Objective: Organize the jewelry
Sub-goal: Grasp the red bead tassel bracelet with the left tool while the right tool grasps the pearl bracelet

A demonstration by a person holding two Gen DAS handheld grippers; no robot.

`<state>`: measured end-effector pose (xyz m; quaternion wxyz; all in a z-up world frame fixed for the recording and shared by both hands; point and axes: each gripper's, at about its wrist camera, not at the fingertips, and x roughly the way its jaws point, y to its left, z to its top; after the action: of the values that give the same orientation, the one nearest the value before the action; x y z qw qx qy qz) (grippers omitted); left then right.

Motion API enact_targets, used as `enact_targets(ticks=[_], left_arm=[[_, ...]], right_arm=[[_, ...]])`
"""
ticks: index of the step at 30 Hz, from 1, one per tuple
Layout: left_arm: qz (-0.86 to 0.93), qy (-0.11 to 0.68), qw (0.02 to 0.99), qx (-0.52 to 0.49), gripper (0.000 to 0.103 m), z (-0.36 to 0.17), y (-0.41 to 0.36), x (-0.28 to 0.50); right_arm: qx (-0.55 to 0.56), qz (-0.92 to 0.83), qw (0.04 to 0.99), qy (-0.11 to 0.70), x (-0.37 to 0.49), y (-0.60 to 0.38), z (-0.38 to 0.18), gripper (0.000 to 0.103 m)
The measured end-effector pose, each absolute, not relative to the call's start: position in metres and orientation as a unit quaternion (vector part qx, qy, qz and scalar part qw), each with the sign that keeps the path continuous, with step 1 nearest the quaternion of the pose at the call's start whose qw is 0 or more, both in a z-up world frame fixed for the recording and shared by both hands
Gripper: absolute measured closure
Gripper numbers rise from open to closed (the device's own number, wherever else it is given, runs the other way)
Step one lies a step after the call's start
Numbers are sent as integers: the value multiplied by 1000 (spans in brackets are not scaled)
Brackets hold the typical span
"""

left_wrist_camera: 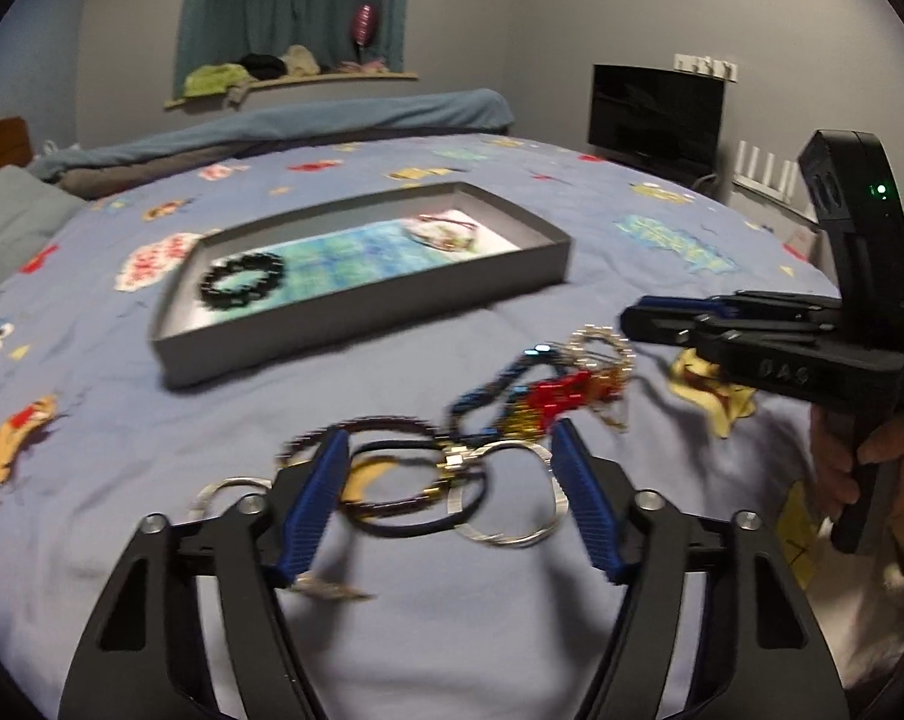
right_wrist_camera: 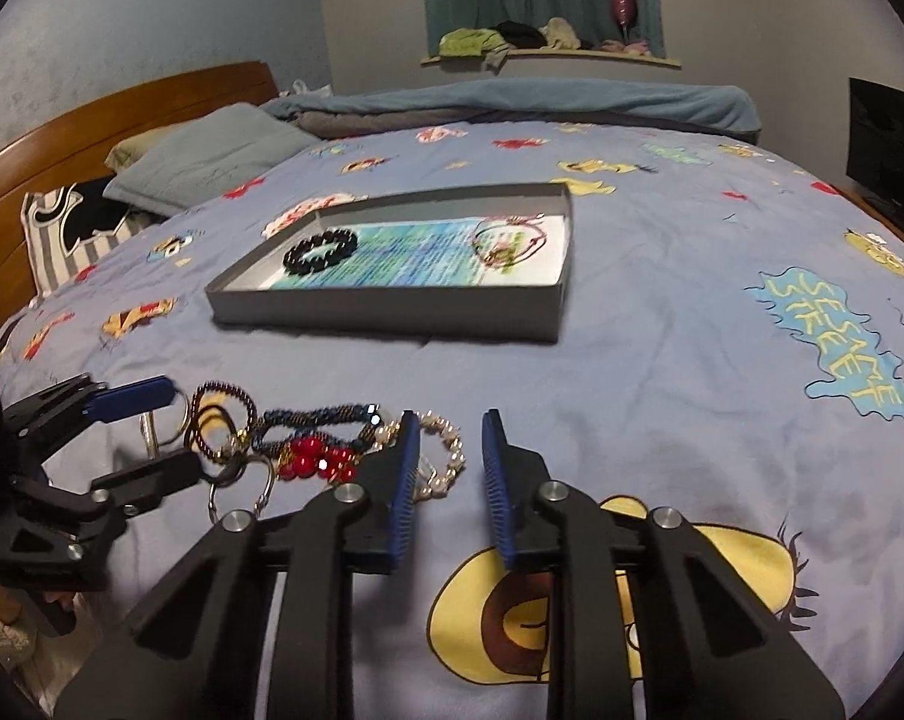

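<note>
A heap of jewelry lies on the blue bedspread: a red bead bracelet [left_wrist_camera: 556, 393] [right_wrist_camera: 320, 456], a blue beaded one [left_wrist_camera: 499, 384] [right_wrist_camera: 320, 414], a pearl bracelet [right_wrist_camera: 449, 456], dark bangles [left_wrist_camera: 356, 426] and silver rings [left_wrist_camera: 511, 534]. My left gripper [left_wrist_camera: 449, 435] [right_wrist_camera: 185, 426] is open, its blue pads standing either side of the bangles and rings without pressing them. My right gripper [right_wrist_camera: 450, 420] [left_wrist_camera: 631, 318] sits at the heap's right end with a narrow gap between its pads. Its left finger is against the pearl bracelet, and bedspread shows in the gap. Further back, a grey tray [left_wrist_camera: 362, 324] [right_wrist_camera: 386, 318] holds a black bead bracelet [left_wrist_camera: 242, 282] [right_wrist_camera: 321, 252] and a thin reddish cord bracelet [left_wrist_camera: 446, 234] [right_wrist_camera: 505, 240].
The bed has pillows [right_wrist_camera: 212, 156] and a wooden headboard [right_wrist_camera: 122, 114] at the left, and a folded blanket [right_wrist_camera: 511, 102] along the far edge. A dark screen [left_wrist_camera: 655, 114] stands to the right. A hand [left_wrist_camera: 871, 468] holds the right gripper's handle.
</note>
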<state>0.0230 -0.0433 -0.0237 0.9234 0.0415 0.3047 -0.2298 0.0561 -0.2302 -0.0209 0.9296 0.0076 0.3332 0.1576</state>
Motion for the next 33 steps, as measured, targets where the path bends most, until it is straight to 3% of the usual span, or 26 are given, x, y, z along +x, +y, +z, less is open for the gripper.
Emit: enact_targets(ticks=[12,20,21,24,33], left_arm=[[-286,311,904,64,71,-33,-98,19],[-290,309,902,77,73,-33,-108,21],[-290,310,902,78,83,-33,-110,22],[-288,309,903,81,99,-33,-109,26],[-271,295,912,85,102,-29,-96,28]], right_arm=[[16,157,925,346,61,-237,-27,82],[11,163,921,352,63,-235,-29,82],[10,165,920,354,64,-233,-30,82],[9,170,919,356,66,-229,-32,82],[-5,170,916,363,69,-221,-40,82]])
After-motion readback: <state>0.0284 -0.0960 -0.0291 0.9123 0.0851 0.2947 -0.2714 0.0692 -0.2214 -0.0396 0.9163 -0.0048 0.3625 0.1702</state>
